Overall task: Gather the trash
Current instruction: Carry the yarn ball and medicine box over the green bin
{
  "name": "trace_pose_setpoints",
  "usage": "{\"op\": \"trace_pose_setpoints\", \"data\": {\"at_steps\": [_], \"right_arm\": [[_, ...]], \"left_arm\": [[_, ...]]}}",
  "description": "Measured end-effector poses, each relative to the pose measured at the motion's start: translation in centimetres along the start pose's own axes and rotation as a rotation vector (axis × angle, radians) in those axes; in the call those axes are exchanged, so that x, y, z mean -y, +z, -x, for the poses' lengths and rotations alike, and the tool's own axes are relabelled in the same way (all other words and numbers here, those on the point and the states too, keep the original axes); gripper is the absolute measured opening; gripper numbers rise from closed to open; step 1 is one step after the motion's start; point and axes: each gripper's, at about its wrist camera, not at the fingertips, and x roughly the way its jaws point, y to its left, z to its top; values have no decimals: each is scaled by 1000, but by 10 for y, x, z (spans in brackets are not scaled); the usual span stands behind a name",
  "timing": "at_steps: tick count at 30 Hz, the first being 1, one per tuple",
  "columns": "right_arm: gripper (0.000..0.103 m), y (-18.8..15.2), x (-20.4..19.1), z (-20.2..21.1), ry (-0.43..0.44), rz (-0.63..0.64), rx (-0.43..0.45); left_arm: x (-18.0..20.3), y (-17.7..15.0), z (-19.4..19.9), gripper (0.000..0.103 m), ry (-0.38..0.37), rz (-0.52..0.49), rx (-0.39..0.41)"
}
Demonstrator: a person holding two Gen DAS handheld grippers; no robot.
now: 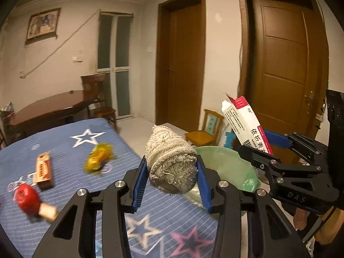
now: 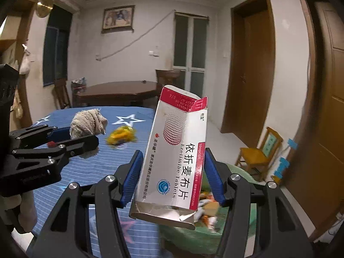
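Note:
My left gripper point(image 1: 172, 169) is shut on a balled-up grey knitted rag point(image 1: 171, 161), held in the air past the right edge of the table. My right gripper point(image 2: 173, 172) is shut on a torn white and pink medicine box point(image 2: 174, 157) that stands upright between the blue pads. Each gripper shows in the other view: the right gripper point(image 1: 264, 144) with the medicine box point(image 1: 245, 122), and the left gripper point(image 2: 71, 136) with the rag point(image 2: 88, 122). A green-lined trash bin point(image 1: 228, 167) sits just beyond and below both grippers; the trash bin point(image 2: 206, 223) holds several scraps.
A table with a blue star-patterned cloth point(image 1: 71, 150) carries a yellow wrapper point(image 1: 99, 157), a brown and white box point(image 1: 44, 169) and a red apple point(image 1: 26, 197). A small yellow chair point(image 1: 206, 129) stands behind the bin. A dark wooden table point(image 1: 53, 107) and doors lie beyond.

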Motion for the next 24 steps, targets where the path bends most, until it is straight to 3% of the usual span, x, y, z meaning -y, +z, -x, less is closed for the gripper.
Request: {"op": "trace_pose_setpoints", "data": {"at_steps": [13, 24], "right_arm": [[55, -15, 74, -48, -17, -56, -213], [55, -39, 104, -85, 4, -112, -347]], "left_arm": [[46, 22, -114, 44, -143, -25, -130], [55, 5, -201, 44, -170, -23, -252]]}}
